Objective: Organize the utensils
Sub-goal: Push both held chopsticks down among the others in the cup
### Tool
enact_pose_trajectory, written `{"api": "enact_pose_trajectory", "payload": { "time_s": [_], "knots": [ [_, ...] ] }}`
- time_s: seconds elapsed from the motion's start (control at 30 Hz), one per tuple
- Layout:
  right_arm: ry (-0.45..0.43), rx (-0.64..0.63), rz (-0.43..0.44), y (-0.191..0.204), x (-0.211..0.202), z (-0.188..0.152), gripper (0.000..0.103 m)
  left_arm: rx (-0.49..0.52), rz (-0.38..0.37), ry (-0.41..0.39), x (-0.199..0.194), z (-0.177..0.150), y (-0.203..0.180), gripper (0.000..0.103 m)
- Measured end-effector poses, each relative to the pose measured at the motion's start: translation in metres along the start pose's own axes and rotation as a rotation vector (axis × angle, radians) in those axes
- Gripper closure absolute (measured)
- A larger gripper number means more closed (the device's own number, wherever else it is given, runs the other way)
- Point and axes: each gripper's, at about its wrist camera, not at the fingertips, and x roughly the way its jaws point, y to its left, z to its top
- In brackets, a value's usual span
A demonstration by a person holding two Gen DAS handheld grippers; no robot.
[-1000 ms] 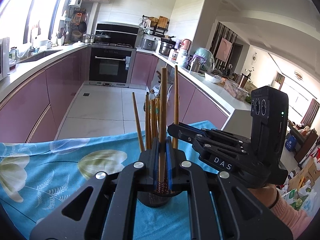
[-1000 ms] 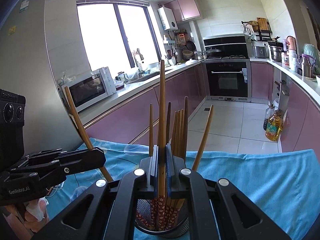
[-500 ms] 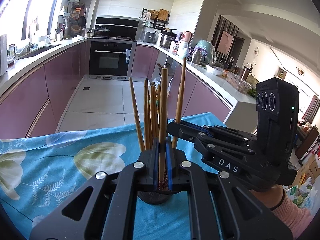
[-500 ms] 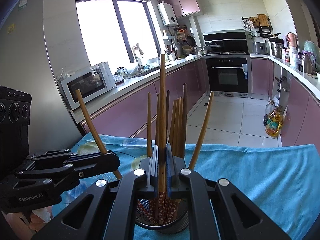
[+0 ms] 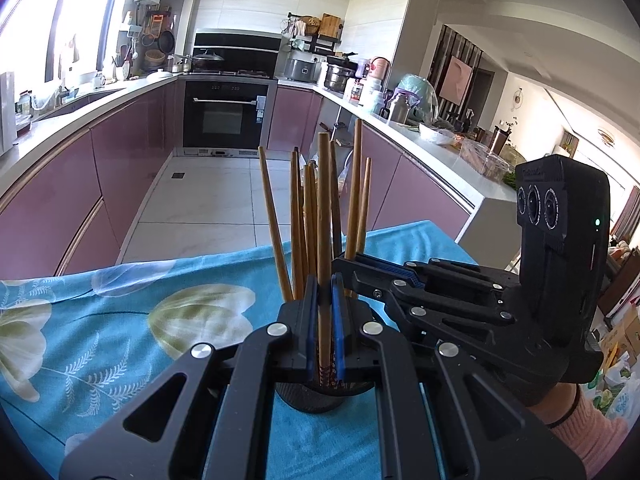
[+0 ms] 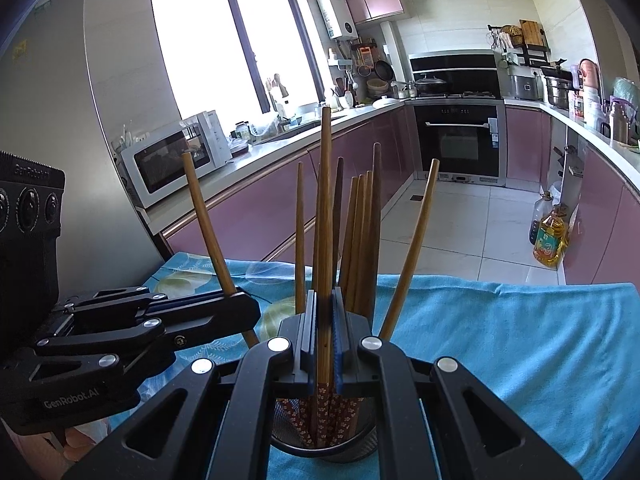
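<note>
A black mesh holder (image 5: 316, 396) stands on the blue flowered tablecloth (image 5: 120, 320) with several wooden chopsticks upright in it. My left gripper (image 5: 325, 292) is shut on one chopstick (image 5: 325, 208), whose patterned lower end reaches into the holder. From the right, my right gripper (image 5: 347, 264) comes in over the holder's far side. In the right wrist view, the right gripper (image 6: 325, 300) is shut on a tall chopstick (image 6: 326, 200) just above the holder (image 6: 324, 444). The left gripper (image 6: 244, 310) grips a slanted chopstick (image 6: 202, 224) at the holder's left.
The table's far edge drops to a tiled kitchen floor between purple cabinets. Oil bottles (image 6: 554, 236) stand on the floor at the right. A microwave (image 6: 172, 164) sits on the left counter. A hand in a pink sleeve (image 5: 592, 436) holds the right gripper.
My left gripper has slid closer to the holder and a little lower, carrying its chopstick along. The right gripper has stayed over the holder, still shut on its chopstick.
</note>
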Motion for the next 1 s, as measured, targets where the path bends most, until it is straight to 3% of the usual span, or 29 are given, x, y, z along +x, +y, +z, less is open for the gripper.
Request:
{"api": "enact_pose_trajectory", "payload": {
  "time_s": [1.0],
  "knots": [
    [0.011,0.02,-0.007,-0.001,0.006,0.001,0.096,0.004,0.023,0.017,0.022,0.002,0.004,0.095]
  ]
}}
